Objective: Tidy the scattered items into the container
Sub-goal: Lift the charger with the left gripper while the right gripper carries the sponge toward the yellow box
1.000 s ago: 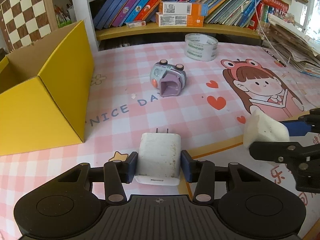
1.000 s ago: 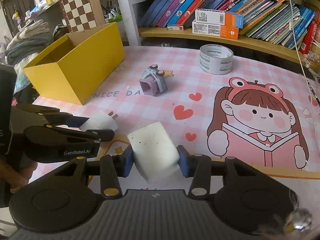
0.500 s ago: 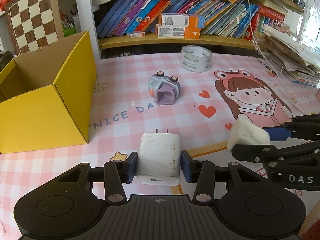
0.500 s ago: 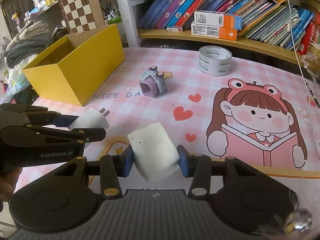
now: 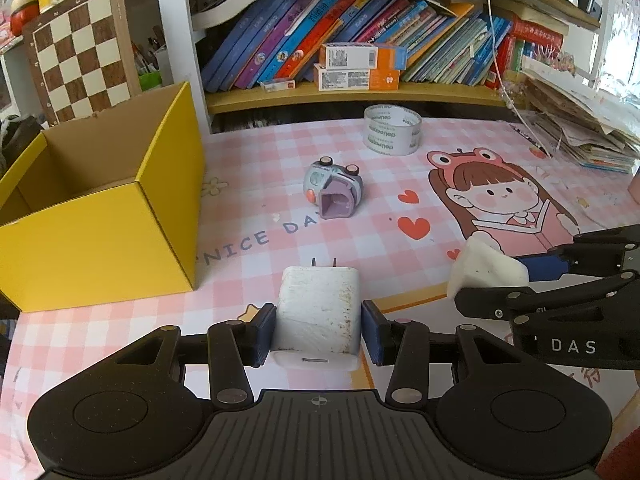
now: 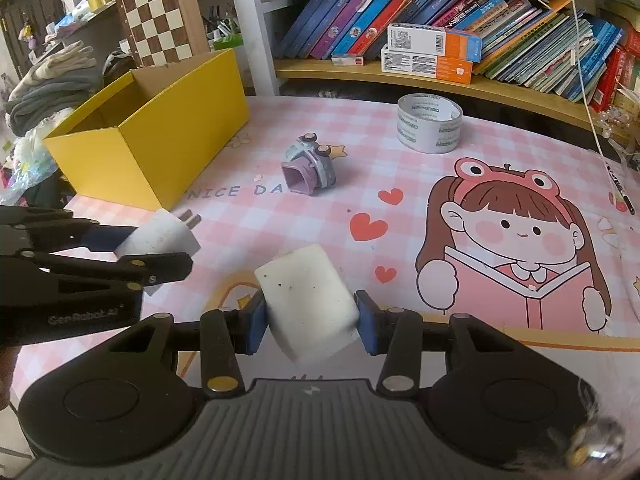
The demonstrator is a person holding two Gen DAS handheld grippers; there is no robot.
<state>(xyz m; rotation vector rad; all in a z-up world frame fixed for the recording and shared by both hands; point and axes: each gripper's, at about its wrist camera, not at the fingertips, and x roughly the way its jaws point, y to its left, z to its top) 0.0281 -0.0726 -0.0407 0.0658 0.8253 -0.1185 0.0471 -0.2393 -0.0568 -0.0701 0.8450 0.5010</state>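
Observation:
My left gripper (image 5: 319,334) is shut on a white plug charger (image 5: 318,314), held above the pink mat with its prongs pointing forward. My right gripper (image 6: 310,322) is shut on a white sponge block (image 6: 308,300), tilted in its jaws. Each gripper shows in the other's view: the charger (image 6: 160,236) at the left, the sponge (image 5: 486,270) at the right. The open yellow box (image 5: 96,208) stands at the left, ahead of the left gripper, and looks empty. A small purple toy car (image 5: 334,192) and a roll of clear tape (image 5: 392,130) lie on the mat further back.
A bookshelf (image 5: 360,96) full of books and orange cartons runs along the back. A chessboard (image 5: 80,48) leans behind the box. Stacked papers (image 5: 580,136) lie at the far right, and folded clothes (image 6: 48,84) at the far left.
Both grippers have risen and pulled back from the mat with their loads, so more of the shelf and box interior shows. The grips are unchanged.

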